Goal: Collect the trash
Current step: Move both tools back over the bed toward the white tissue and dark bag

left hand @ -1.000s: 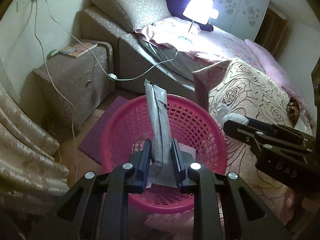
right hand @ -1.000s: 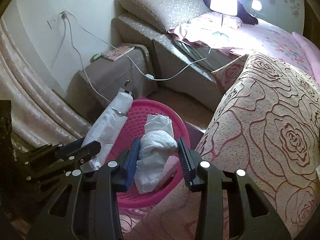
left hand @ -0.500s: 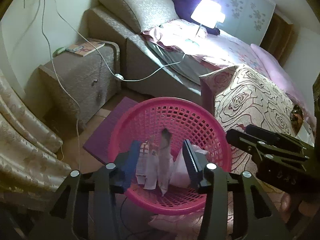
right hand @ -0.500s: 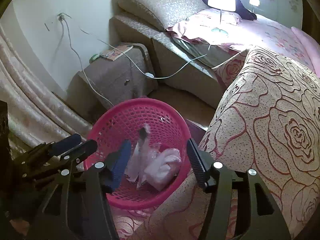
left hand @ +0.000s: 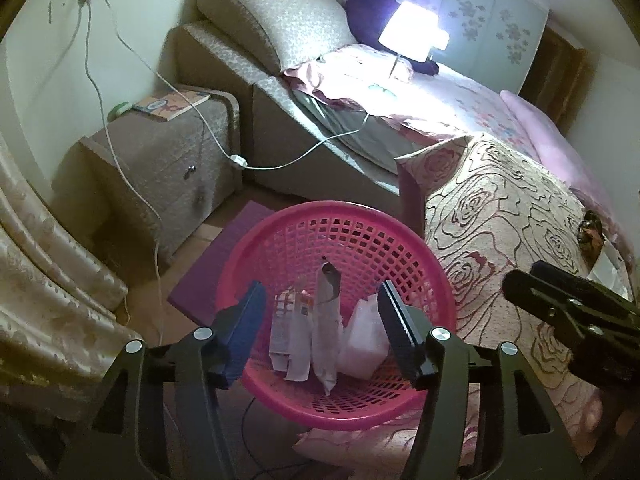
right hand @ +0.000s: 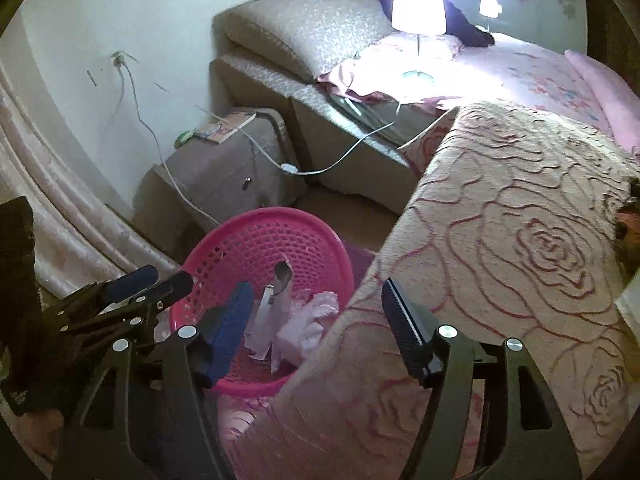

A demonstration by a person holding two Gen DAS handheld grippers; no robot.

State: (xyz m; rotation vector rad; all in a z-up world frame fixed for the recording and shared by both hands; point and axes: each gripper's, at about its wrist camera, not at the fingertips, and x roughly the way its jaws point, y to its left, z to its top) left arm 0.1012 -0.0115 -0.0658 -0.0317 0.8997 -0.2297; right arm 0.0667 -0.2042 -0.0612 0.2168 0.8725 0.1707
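Your left gripper [left hand: 320,328] hangs over the pink basket [left hand: 256,248] with its jaws spread wide and nothing between them; through the gap you look straight down on the trash lying inside. A long silvery wrapper [left hand: 326,320] stands propped near the middle of the basket with its torn top pointing up, a printed packet [left hand: 290,332] leans just to its left, and a crumpled white wad [left hand: 362,340] sits touching it on the right. Your right gripper [right hand: 316,324] is also open and empty, its jaws well apart, held above the near rim of the basket where that rim meets the rose-patterned blanket [right hand: 520,240]. From the right wrist view the same wrapper [right hand: 280,280] and a pale crumpled wad [right hand: 308,328] show inside the basket [right hand: 256,224], and the left gripper's fingers [right hand: 160,284] reach in over the basket's left rim. The basket stands on the floor between the blanket-covered bed edge and a brown nightstand [left hand: 160,160], with a purple mat [left hand: 224,256] just behind it. A white cable [left hand: 152,208] trails down from the wall past the nightstand, and a lit lamp [left hand: 408,32] stands on the bed beyond.
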